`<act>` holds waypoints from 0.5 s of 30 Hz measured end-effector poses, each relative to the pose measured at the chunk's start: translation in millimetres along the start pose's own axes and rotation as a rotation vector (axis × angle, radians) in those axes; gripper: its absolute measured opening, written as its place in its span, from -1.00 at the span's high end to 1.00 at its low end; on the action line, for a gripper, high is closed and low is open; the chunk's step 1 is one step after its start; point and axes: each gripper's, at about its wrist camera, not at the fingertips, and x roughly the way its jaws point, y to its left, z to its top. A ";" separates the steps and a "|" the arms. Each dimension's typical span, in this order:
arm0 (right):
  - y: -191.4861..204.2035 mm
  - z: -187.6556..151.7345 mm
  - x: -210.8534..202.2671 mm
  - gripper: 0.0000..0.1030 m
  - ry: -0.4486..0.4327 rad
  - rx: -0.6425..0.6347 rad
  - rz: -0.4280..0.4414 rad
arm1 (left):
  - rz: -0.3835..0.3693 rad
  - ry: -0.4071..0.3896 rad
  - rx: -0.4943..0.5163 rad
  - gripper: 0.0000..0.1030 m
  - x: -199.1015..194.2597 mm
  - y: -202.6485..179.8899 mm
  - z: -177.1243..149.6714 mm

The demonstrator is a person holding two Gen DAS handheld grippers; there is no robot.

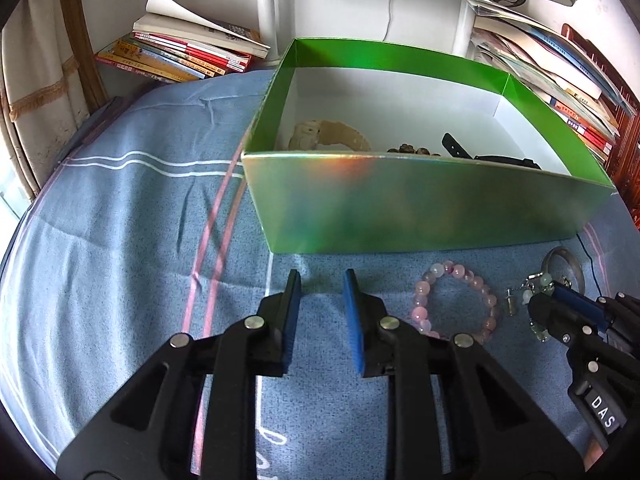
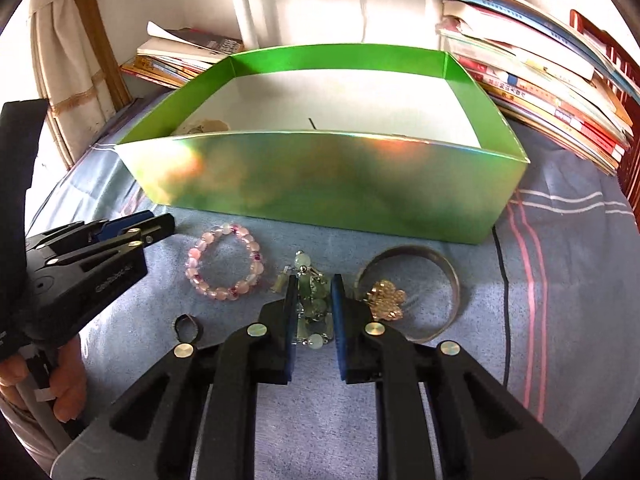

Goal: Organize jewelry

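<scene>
A big green box (image 1: 420, 208) sits on the blue cloth (image 1: 120, 220), with some jewelry already inside. The left gripper (image 1: 322, 280) is a little open and holds nothing. The right gripper (image 2: 315, 284) pinches the green beads (image 2: 314, 300) beside the pink bracelet (image 2: 225, 267).

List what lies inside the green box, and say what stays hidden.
Inside the green box: a cream carved bracelet, dark brown beads and a black strap. The near wall covers their lower parts and the floor nearest it.
</scene>
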 end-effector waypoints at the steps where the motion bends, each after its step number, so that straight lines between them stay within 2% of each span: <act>1: 1.6 0.0 0.4 0.69 -0.001 -0.006 -0.001 | -0.006 0.000 0.002 0.46 -0.1 -0.5 0.3; 4: 4.0 -0.7 4.3 0.69 0.007 -0.014 -0.012 | -0.020 -0.006 0.015 0.21 -1.1 -3.3 0.9; 10: 4.9 -0.3 6.8 0.69 0.009 -0.010 -0.025 | -0.017 0.005 0.045 0.15 1.1 -10.9 -1.9; 12: 3.3 -0.3 6.1 0.69 0.004 0.000 -0.033 | -0.006 0.004 0.032 0.30 1.4 -8.4 -1.5; 14: 0.4 -0.4 5.3 0.69 -0.002 0.017 -0.032 | 0.019 0.002 -0.004 0.66 1.4 -1.0 -0.8; 15: -0.9 -0.2 5.2 0.69 -0.004 0.023 -0.031 | 0.022 0.004 -0.030 0.75 1.6 4.2 -0.1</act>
